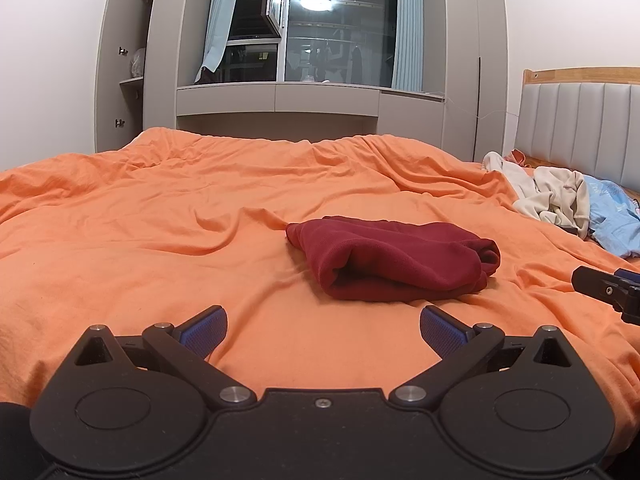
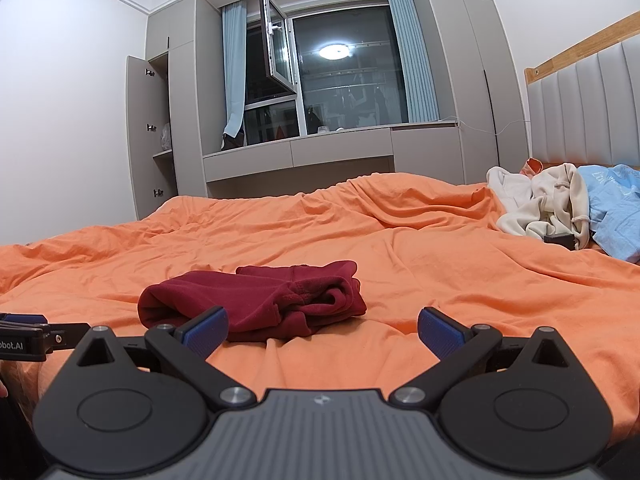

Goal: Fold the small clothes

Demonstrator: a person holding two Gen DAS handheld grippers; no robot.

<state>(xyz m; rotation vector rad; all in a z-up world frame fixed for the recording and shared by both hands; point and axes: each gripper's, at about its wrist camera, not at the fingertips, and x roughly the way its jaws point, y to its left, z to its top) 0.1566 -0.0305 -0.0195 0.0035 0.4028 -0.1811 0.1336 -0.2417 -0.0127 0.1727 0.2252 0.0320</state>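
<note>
Grippers, left (image 1: 323,330) and right (image 2: 322,330), hover wide open and empty near the folded red garment (image 1: 390,258) on the bed (image 1: 160,220).

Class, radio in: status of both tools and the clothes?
Left tool open, empty. Right tool open, empty. Red garment folded on bed. Nothing in the way.

Black gripper (image 1: 323,330), blue ribbed pads (image 1: 206,326)

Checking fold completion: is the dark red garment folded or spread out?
Folded. The dark red garment lies as a compact layered bundle with a rolled edge on the orange bedcover; neither tongs touch it.
</note>
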